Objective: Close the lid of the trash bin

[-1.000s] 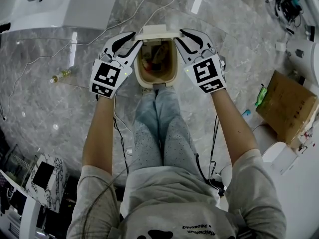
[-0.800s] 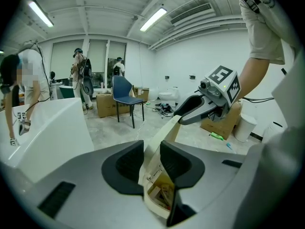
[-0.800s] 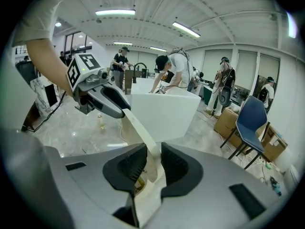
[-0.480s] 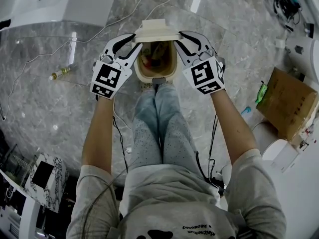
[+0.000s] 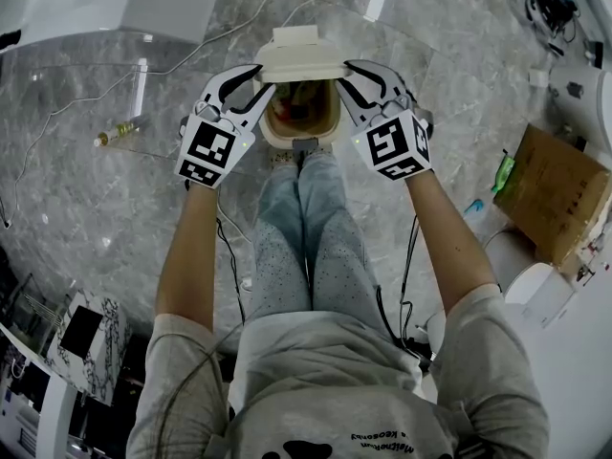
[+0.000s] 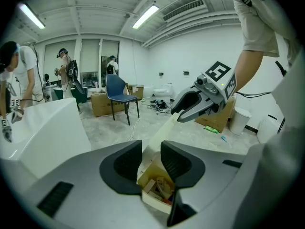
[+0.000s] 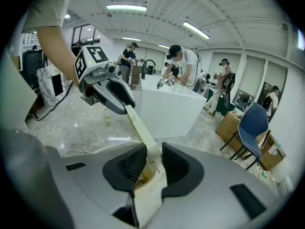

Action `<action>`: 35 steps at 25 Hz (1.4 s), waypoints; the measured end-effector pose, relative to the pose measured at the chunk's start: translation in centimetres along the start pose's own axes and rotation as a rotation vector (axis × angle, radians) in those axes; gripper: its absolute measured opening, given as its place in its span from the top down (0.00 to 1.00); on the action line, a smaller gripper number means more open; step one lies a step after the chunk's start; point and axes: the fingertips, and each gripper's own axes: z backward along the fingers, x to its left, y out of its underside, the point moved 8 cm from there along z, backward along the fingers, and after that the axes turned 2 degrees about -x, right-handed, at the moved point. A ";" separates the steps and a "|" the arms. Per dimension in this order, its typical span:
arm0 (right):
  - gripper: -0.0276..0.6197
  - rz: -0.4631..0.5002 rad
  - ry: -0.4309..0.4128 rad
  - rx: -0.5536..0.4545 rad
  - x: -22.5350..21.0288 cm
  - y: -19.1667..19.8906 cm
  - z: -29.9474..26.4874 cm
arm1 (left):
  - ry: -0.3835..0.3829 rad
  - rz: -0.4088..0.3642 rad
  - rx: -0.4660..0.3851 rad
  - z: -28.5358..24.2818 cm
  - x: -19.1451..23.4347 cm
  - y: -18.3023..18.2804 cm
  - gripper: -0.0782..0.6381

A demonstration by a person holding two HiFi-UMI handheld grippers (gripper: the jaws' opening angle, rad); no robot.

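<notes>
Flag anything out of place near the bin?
A small bottle sits stray on the floor left of the trash bin, apparently on its side. Nothing looks spilled or damaged; the lid is part-raised.

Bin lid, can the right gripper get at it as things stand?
Likely yes: the edge of the raised lid sits between the open jaws of the right gripper, and nothing blocks it.
</notes>
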 end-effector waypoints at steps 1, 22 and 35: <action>0.78 0.003 -0.001 0.001 0.2 0.1 0.1 | 0.001 -0.002 0.002 0.1 -0.1 0.1 0.72; 0.77 0.120 -0.036 0.057 4.3 2.2 1.2 | 0.028 -0.075 0.059 0.9 -4.0 3.3 0.71; 0.77 0.221 -0.020 0.085 6.9 4.2 1.5 | 0.007 -0.183 0.124 0.8 -6.6 5.1 0.71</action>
